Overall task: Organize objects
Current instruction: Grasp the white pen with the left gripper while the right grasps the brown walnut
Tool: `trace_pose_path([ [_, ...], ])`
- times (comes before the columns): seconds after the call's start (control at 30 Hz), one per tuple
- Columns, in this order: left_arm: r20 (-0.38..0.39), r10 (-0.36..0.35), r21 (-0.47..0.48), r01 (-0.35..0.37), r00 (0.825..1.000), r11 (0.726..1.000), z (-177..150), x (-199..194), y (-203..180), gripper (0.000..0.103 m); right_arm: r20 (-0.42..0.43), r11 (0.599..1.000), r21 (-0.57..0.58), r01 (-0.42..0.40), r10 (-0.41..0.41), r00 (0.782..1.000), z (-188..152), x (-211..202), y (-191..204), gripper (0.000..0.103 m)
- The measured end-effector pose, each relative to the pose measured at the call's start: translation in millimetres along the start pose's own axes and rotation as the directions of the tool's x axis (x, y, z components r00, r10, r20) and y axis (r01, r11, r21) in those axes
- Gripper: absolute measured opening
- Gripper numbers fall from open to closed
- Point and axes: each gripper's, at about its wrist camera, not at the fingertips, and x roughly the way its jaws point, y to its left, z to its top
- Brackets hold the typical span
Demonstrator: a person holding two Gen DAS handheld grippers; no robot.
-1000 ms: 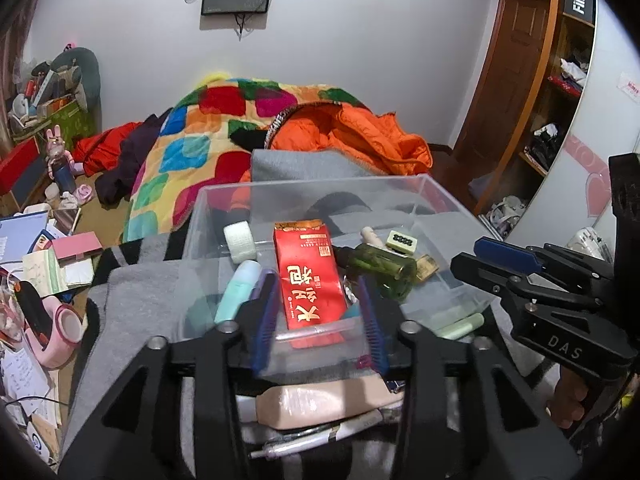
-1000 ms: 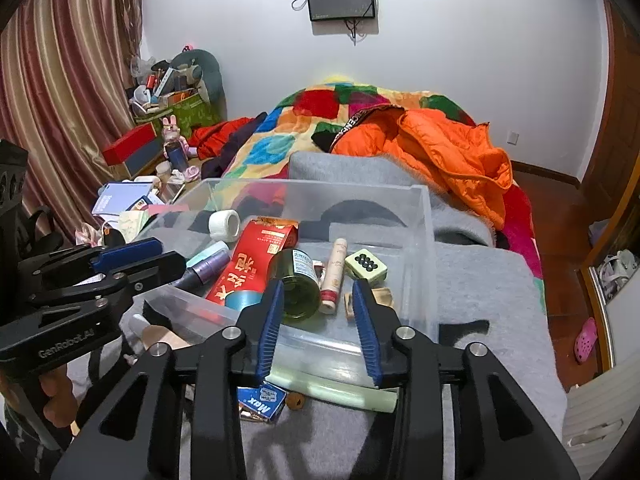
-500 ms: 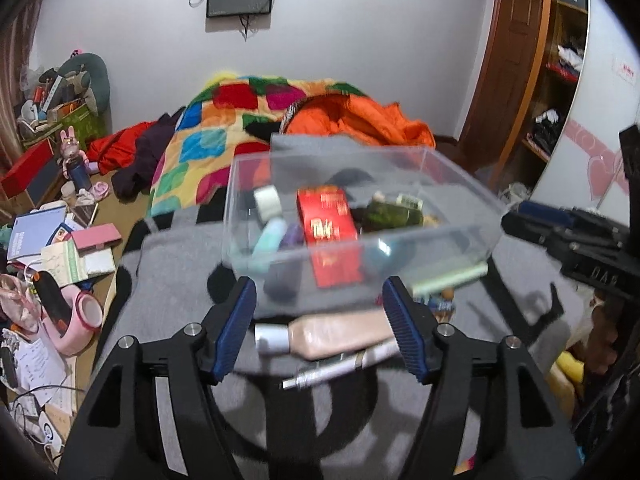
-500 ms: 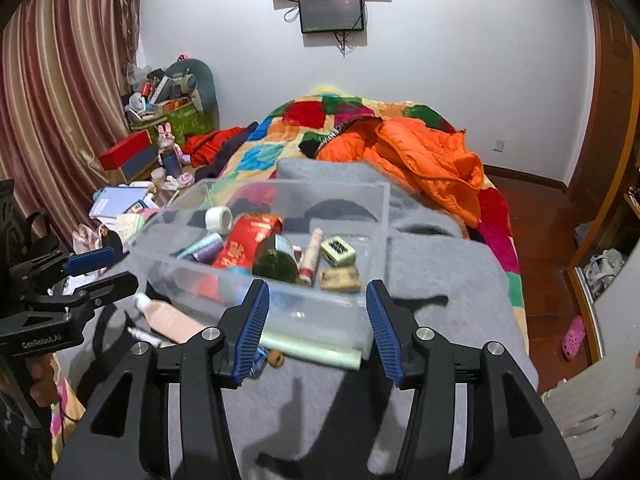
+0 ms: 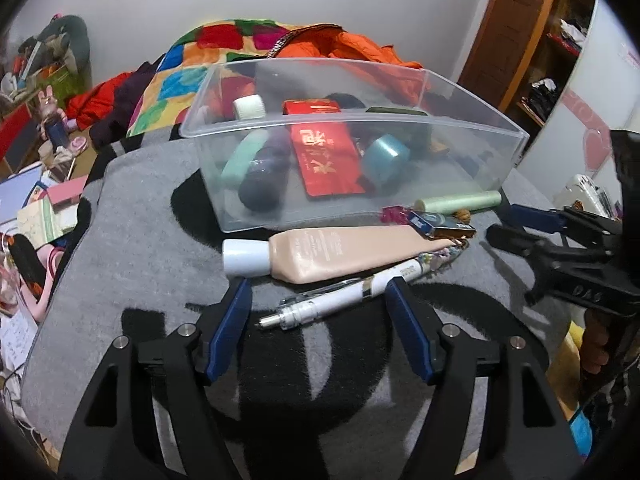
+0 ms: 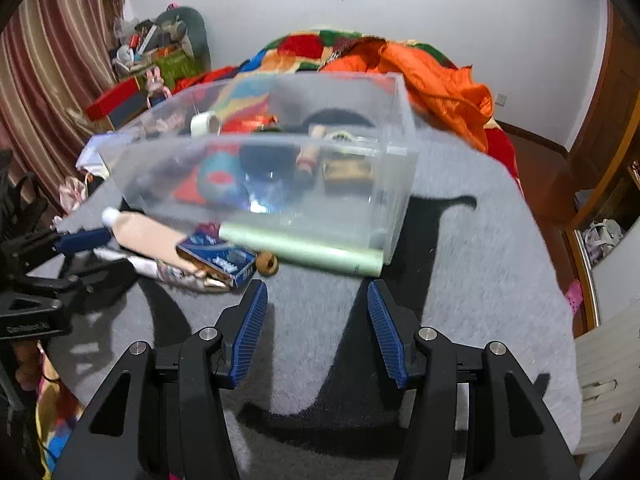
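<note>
A clear plastic bin [image 5: 360, 122] stands on the grey blanket and holds a red box [image 5: 324, 156], tubes and small bottles. In front of it lie a beige tube with a white cap [image 5: 340, 254], a white pen [image 5: 340, 300], a small blue box [image 5: 436, 222] and a pale green tube [image 5: 460, 202]. My left gripper [image 5: 319, 282] hangs low over the pen, which lies between its opening jaws untouched. My right gripper [image 6: 316, 285] is open over bare blanket, just short of the pale green tube [image 6: 304, 250] and the bin [image 6: 396, 184]. The other gripper shows in each view, the right gripper [image 5: 506, 222] and the left gripper [image 6: 90, 252].
The grey blanket [image 6: 460, 240] with black patterns covers the bed's near end. Behind the bin lie a colourful quilt [image 5: 188, 80] and an orange jacket [image 6: 440, 76]. Books, boxes and toys crowd the floor at left [image 5: 36, 200]. A wooden door and shelves stand at right.
Both grippers dropped from over the bin's front wall to the blanket in front of it. Their jaws spread wider, and the pen now lies between the left jaws.
</note>
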Motion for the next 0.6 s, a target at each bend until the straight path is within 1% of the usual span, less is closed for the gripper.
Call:
trace_pose_path([
  [0.1,0.002,-0.034,0.02,0.034,0.999,0.999,-2,-2,-8,0.069,0.0,1.0,-0.021,0.009,-0.009,1.0,0,6,8,0.049],
  [0.17,0.006,-0.034,0.035,0.033,0.999,0.999,-4,-3,-12,0.069,0.005,1.0,-0.028,0.013,-0.013,1.0,1,6,12,0.049],
  [0.27,0.0,-0.05,0.053,0.05,0.999,0.997,-12,-9,-16,0.067,-0.001,0.999,-0.035,-0.037,0.037,0.999,0,5,17,0.049],
  [0.37,0.0,-0.058,0.066,0.058,0.998,0.996,-19,-18,-19,0.067,0.0,0.997,-0.06,-0.041,0.041,0.999,-3,3,22,0.049],
  [0.4,-0.002,-0.072,0.065,0.072,0.997,0.995,-21,-21,-18,0.067,-0.001,0.996,-0.063,-0.057,0.057,0.998,-4,2,23,0.049],
  [0.43,-0.007,-0.103,0.063,0.103,0.995,0.993,-24,-24,-18,0.066,-0.004,0.995,-0.065,-0.076,0.076,0.997,-5,1,24,0.049],
  [0.5,-0.02,-0.154,0.067,0.155,0.988,0.986,-29,-27,-20,0.064,-0.012,0.988,-0.074,-0.134,0.134,0.991,-6,0,27,0.052],
  [0.6,-0.019,-0.124,0.108,0.126,0.992,0.986,-31,-25,-27,0.064,-0.012,0.982,-0.101,-0.159,0.159,0.987,-8,-3,33,0.052],
])
